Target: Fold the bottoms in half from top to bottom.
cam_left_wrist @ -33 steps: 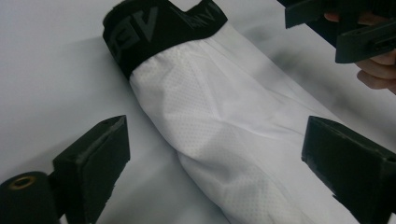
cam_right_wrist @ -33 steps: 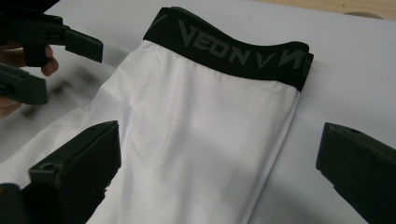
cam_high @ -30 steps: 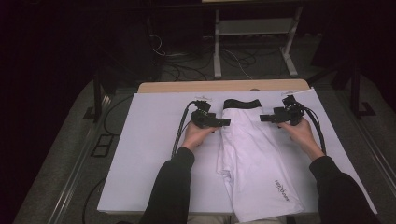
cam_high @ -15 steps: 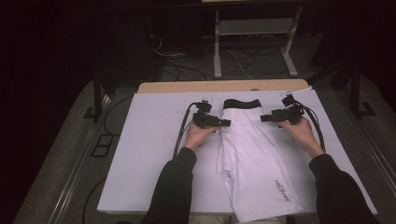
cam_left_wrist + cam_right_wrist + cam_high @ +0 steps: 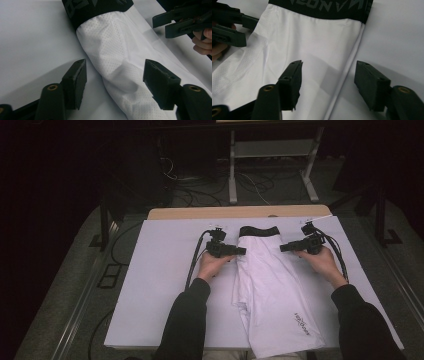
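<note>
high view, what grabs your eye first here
White shorts with a black waistband lie on the white table cover. The left claw and right claw face each other at the shorts' two edges, jaws just closing and astride the fabric edges, not yet pressing.

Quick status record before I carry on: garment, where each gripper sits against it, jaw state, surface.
garment: white shorts with black waistband, lying flat, waistband at the far end
surface: white sheet over the table
left gripper: at the shorts' left edge below the waistband; jaws have just been closing, edge fabric between them, pads not yet pressing
right gripper: at the right edge, same level; jaws have just been closing, side seam between them, not yet pinched
</note>
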`<state>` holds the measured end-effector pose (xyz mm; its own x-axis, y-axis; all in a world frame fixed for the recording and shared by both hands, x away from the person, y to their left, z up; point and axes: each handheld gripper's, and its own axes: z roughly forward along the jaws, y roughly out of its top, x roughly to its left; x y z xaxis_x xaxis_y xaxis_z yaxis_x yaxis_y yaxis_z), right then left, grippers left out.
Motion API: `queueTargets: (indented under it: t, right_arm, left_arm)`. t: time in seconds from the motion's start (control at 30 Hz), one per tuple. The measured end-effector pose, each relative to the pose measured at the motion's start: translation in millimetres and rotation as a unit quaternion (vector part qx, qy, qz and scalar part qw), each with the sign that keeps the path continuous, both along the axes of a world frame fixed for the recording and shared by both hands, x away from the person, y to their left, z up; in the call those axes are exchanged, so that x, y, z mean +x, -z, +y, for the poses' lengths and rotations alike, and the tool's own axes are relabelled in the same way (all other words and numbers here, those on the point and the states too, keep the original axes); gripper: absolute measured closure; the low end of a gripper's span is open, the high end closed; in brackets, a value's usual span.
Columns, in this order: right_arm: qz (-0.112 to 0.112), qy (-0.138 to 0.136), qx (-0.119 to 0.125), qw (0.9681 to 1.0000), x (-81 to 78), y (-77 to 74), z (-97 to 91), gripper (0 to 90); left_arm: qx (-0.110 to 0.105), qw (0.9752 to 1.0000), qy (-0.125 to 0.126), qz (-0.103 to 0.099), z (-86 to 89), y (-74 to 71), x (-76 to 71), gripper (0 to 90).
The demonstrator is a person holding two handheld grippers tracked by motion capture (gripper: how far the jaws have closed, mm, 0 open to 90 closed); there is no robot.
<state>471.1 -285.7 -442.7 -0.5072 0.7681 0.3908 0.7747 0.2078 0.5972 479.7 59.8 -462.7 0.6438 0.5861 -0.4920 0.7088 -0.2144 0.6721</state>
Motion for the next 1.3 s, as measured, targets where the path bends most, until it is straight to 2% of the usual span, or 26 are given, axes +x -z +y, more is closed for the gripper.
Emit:
queueTargets:
  t: [0.5,0.63,0.67,0.7,0.73,0.77,0.8,0.9,1.07,1.13,1.23,1.27,1.3]
  right_arm:
    - [0.018,-0.001,0.004,0.9998,3.9,8.6,-2.3,53.6]
    - [0.022,-0.005,0.019,0.9996,4.7,11.1,-2.4,61.2]
    - [0.019,-0.011,0.016,0.9996,4.1,11.5,-1.0,64.0]
    - [0.016,-0.005,0.006,0.9998,3.6,11.3,1.0,70.3]
    - [0.016,-0.005,0.006,0.9998,3.6,11.3,1.0,70.3]
    - [0.015,0.002,-0.002,0.9999,3.5,11.4,1.9,76.5]
    - [0.015,0.002,-0.002,0.9999,3.5,11.4,1.9,76.5]
    - [0.007,0.019,-0.022,0.9996,1.9,11.2,3.8,85.6]
    - [0.001,0.024,-0.036,0.9991,-0.2,9.8,7.7,87.4]
    - [0.005,0.028,-0.028,0.9992,0.2,10.1,6.5,87.8]
    - [0.014,0.035,-0.001,0.9993,1.1,11.6,1.9,88.1]
    - [0.019,0.035,0.015,0.9991,1.4,11.6,-0.8,88.2]
    - [0.018,0.036,0.019,0.9990,1.3,11.0,-1.8,88.2]
  left_arm:
    - [-0.002,1.0000,0.007,0.006,-0.4,3.2,2.8,57.2]
    - [0.001,0.9999,0.014,0.010,-2.9,3.1,4.1,61.5]
    - [0.002,0.9998,0.016,0.011,-3.7,2.9,4.3,62.6]
    - [0.001,0.9998,0.017,0.012,-4.6,2.9,4.5,64.8]
    - [0.003,0.9998,0.018,0.012,-5.4,2.9,4.7,64.8]
    - [0.003,0.9997,0.019,0.013,-6.2,2.7,4.8,66.0]
    - [0.004,0.9997,0.021,0.013,-6.7,2.4,4.9,66.0]
    - [0.007,0.9997,0.022,0.009,-8.2,2.1,4.9,68.4]
    - [0.010,0.9997,0.020,0.007,-8.2,2.3,5.1,71.3]
    - [0.011,0.9998,0.018,0.005,-7.7,1.8,5.0,73.9]
    - [0.011,0.9998,0.017,0.004,-7.2,1.1,5.0,77.1]
    - [0.011,0.9998,0.016,0.004,-7.1,1.0,5.0,80.6]
    - [0.013,0.9998,0.015,0.004,-7.0,0.9,4.9,82.3]
